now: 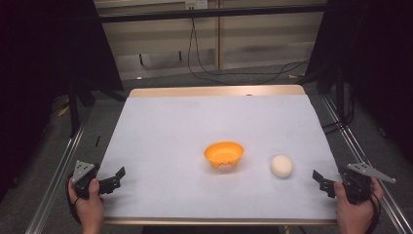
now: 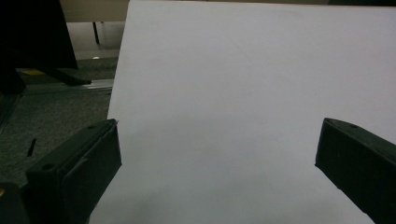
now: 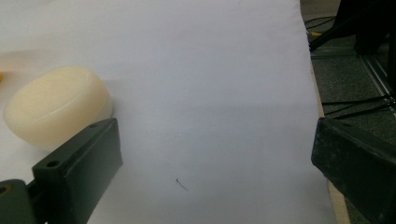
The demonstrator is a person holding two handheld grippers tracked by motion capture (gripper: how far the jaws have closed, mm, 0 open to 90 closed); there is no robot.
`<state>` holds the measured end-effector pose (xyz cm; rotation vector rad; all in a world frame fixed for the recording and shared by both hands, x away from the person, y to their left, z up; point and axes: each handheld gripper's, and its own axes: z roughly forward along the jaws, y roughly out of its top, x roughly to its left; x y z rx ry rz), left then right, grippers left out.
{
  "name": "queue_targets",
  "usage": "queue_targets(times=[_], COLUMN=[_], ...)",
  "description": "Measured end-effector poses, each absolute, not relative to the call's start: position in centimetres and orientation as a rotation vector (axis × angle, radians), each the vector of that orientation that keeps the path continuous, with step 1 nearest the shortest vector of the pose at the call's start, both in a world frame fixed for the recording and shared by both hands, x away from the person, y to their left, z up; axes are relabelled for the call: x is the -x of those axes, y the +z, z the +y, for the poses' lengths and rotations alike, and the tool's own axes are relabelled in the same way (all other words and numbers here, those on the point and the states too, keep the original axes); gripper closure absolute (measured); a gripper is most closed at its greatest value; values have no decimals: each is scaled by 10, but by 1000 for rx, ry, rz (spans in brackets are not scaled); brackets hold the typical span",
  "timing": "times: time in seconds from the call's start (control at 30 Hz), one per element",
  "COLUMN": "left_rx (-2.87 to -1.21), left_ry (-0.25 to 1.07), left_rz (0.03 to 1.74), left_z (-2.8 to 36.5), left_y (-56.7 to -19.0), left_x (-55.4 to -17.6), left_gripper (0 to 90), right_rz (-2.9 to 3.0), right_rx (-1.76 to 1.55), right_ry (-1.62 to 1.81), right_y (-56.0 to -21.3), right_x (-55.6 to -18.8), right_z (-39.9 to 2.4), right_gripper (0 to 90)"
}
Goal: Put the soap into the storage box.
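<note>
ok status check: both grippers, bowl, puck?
Left gripper open, near corner. Right gripper open, just right of the cream puck. Orange bowl upright mid-table, left of the puck, apart. Nothing between.

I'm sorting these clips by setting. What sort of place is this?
Probably a lab or studio set up for recording: a white-covered table on metal rails, dark curtains at both sides, loose cables on the floor, and only an orange bowl and a cream puck laid out.

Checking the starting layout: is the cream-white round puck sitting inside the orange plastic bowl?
No, the cream-white round puck lies on the white table cover, to the right of the orange plastic bowl and apart from it.
</note>
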<state>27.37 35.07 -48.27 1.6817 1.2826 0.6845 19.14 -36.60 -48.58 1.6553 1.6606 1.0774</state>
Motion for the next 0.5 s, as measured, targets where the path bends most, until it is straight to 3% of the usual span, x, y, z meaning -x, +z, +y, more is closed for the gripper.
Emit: queue_targets(times=[0.5], left_rx=[-1685], left_ry=[698], left_rz=[1286], left_z=[348], left_y=[-483], left_x=[-273], left_gripper=[1], right_rz=[1939], right_rx=[-1608], right_ry=[980], right_y=[-477], right_x=[-199], right_z=[-361], right_gripper=[27])
